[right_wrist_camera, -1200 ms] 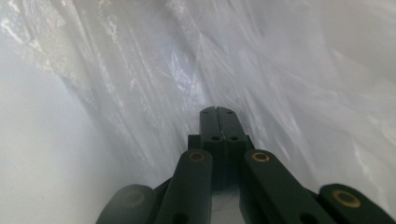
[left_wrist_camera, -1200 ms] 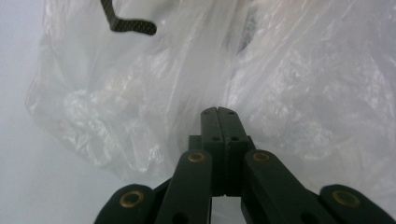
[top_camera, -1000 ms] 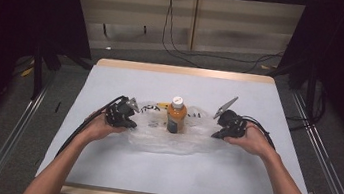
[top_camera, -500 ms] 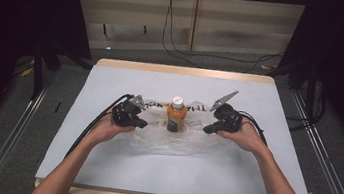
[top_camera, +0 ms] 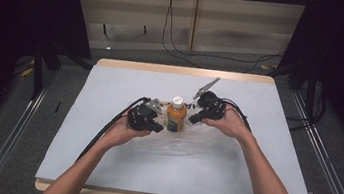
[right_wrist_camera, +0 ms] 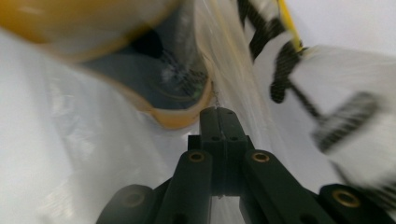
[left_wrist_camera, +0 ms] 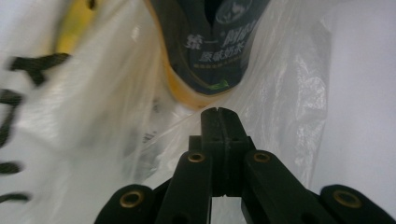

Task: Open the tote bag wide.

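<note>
Thin clear plastic, printed black and yellow: a bag [top_camera: 189, 142] lies crumpled on the pale grey table [top_camera: 100, 168], and an orange drink bottle [top_camera: 176, 113] with a white cap stands upright on or in it, mid-table; both grippers sit close in on either side of the bottle, at bag-edge level.

left gripper [left_wrist_camera: 218, 113]: jaws pressed together, and in the left gripper view a fold of bag film runs right up to the tips, so I judge it's pinching the film, though the film between the pads is too thin to see cleanly; the bottle's dark label and orange base sit just beyond the tips.

right gripper [right_wrist_camera: 218, 112]: same picture, jaws pressed together with a taut ridge of film rising off the tips, bottle base just past them; probably pinching the opposite edge of the bag.

Why held this way: one pinch on each side of the bag mouth lets the film be drawn up around the bottle without touching the bottle itself; bottle stays upright, so it works as the fixed post while the bag moves.

Risk, as I read it: film is slippery and thin; uneven pull from one side could tip the bottle or let the film slide out.
</note>
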{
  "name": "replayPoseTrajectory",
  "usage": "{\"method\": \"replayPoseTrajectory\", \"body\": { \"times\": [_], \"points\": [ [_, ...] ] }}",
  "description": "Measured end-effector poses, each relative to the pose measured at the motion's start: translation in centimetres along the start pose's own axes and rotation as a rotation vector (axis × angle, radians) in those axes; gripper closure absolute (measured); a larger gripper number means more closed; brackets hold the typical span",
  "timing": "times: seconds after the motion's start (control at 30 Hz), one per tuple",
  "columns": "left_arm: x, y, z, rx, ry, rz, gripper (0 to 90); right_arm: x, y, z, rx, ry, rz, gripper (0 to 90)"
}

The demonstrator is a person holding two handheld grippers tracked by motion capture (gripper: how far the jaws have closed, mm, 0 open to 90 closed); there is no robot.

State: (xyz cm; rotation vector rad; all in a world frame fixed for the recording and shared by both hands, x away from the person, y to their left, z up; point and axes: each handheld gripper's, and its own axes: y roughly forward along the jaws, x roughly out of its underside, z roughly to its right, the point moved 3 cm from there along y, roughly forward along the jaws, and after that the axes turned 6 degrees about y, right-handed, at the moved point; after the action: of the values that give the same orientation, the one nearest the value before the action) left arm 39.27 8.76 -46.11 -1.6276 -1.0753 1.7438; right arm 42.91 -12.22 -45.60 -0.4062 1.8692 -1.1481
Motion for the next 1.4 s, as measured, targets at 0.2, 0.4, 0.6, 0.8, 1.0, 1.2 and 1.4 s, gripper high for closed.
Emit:
{"method": "replayPoseTrajectory", "body": {
  "times": [0.2, 0.4, 0.6, 0.8, 1.0, 1.2, 1.4],
  "points": [
    [0.5, 2.2, 0.5, 0.005, -0.001, -0.040, 90.0, -0.7, 2.7, 1.0, -0.004, 0.028, -0.058, 90.0],
    [0.8, 2.6, 1.6, 0.028, 0.008, -0.054, 90.0, -1.7, 4.4, 2.0, -0.010, 0.051, -0.068, 90.0],
    [0.9, 2.2, 3.5, 0.048, 0.088, -0.089, 90.0, -2.6, 5.0, 3.4, 0.008, 0.095, -0.046, 90.0],
    [1.2, 2.0, 5.3, 0.064, 0.103, -0.063, 90.0, -3.7, 5.5, 4.7, 0.063, 0.140, -0.022, 90.0],
    [1.7, 1.5, 6.2, 0.076, 0.118, -0.062, 90.0, -4.1, 5.8, 5.7, 0.102, 0.197, 0.022, 90.0],
    [2.6, 1.0, 6.4, 0.092, 0.110, -0.036, 90.0, -4.5, 6.0, 6.4, 0.199, 0.229, 0.043, 90.0],
    [3.4, 0.9, 4.9, 0.128, 0.032, 0.017, 90.0, -4.5, 5.9, 5.7, 0.172, 0.223, 0.039, 90.0]
  ]
}}
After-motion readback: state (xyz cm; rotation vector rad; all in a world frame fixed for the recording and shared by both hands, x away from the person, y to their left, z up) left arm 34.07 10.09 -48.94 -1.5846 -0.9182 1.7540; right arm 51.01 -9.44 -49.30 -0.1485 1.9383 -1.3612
